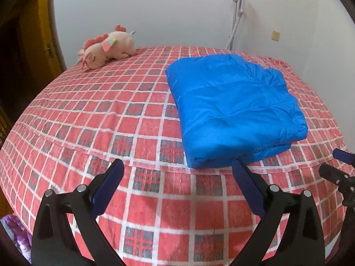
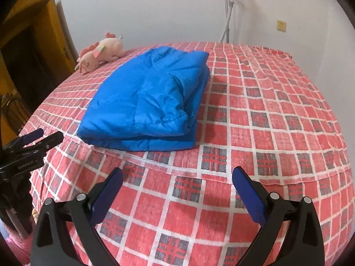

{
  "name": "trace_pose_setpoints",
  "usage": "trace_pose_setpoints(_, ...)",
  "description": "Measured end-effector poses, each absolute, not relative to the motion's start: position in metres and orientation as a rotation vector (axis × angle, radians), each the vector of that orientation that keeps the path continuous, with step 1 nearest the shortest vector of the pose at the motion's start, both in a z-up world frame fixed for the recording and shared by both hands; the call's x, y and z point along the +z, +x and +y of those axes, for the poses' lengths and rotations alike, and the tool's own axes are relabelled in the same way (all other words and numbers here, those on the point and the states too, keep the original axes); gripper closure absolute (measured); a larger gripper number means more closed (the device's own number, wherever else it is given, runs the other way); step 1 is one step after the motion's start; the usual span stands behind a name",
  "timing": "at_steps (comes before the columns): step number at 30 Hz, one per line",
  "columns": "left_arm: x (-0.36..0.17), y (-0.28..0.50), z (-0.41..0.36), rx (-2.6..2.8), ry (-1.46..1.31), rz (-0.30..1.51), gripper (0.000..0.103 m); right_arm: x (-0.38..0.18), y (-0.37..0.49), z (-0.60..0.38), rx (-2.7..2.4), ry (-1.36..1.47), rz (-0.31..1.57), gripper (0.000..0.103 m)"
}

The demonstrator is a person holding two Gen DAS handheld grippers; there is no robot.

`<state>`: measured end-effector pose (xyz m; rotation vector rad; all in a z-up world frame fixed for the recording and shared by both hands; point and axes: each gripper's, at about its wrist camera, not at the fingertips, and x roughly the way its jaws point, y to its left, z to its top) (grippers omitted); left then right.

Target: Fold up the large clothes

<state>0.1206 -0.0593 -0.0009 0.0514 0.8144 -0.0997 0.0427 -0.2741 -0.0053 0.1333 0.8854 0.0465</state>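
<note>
Both grippers, left (image 1: 178, 166) and right (image 2: 177, 175), hover with jaws released before the folded blue jacket (image 1: 233, 106), lengthwise toward the wall.

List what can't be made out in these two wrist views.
- Jacket: folded, so inner layers, sleeves and zip are hidden in both views by its own top layer.
- Bed: near edge and floor cut off in both views by the tongs and the frame edge.
- Plush: its far side is hidden in both views.
- Right tongs: in the left view, cut by the right edge.
- Wall plate: too small to identify.
</note>
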Motion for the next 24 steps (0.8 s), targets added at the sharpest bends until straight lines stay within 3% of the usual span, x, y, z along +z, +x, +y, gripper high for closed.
trace_pose_setpoints(24,0.013,0.076,-0.057,-0.076,0.067,0.777,0.006,0.002,0.018,-0.261,0.035,0.121,0.887,0.004)
